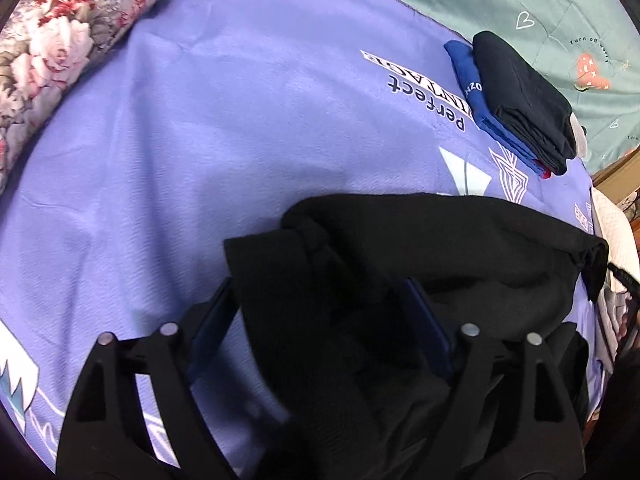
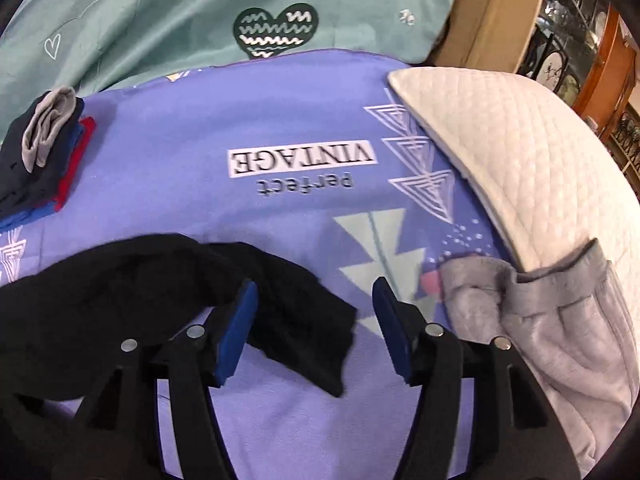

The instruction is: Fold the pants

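Black pants (image 1: 420, 248) lie bunched on the purple bedsheet (image 1: 200, 140). My left gripper (image 1: 320, 296) is open, its jaws set wide on either side of a fold of the black cloth that lies between them. In the right wrist view the black pants (image 2: 120, 280) lie at the lower left, and one end (image 2: 312, 328) reaches between the jaws. My right gripper (image 2: 316, 300) is open above the purple sheet (image 2: 280, 420), its left blue pad (image 2: 236, 332) against the cloth.
A stack of folded dark, blue and red clothes (image 1: 516, 100) sits at the far right of the sheet, also in the right wrist view (image 2: 40, 160). Grey pants (image 2: 540, 320) lie at the right by a white quilted cushion (image 2: 520, 152). A floral blanket (image 1: 52, 40) lies at the left.
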Action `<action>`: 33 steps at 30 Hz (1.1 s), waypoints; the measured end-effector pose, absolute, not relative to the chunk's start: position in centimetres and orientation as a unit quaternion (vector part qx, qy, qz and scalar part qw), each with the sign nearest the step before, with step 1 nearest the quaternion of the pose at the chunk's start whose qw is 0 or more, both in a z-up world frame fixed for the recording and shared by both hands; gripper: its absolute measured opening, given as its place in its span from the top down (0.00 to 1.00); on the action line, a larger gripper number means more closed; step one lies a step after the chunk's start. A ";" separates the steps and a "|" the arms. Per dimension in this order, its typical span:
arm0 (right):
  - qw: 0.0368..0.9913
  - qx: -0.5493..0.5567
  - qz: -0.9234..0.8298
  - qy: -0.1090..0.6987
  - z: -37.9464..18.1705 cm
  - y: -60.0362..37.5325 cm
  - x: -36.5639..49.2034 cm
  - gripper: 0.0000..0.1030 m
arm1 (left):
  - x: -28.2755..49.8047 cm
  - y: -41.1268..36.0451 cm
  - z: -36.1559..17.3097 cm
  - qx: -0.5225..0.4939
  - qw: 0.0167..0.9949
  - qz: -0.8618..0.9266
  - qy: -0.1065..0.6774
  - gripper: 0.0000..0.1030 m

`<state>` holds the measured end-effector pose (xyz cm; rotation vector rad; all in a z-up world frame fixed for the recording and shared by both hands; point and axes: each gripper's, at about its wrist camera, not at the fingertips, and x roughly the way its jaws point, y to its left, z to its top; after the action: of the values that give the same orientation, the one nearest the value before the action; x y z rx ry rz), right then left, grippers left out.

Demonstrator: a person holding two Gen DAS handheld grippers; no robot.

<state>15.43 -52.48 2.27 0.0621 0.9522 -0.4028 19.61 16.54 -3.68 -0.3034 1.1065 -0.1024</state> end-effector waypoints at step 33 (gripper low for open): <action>0.835 0.054 -0.131 0.531 9.8 -54.2 21.2 0.96 | 25.4 20.2 4.9 -0.097 0.901 0.011 0.422 0.70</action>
<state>21.23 -54.17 9.84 0.1150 1.1248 -0.2769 25.36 20.19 4.92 -0.2000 0.8724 0.0219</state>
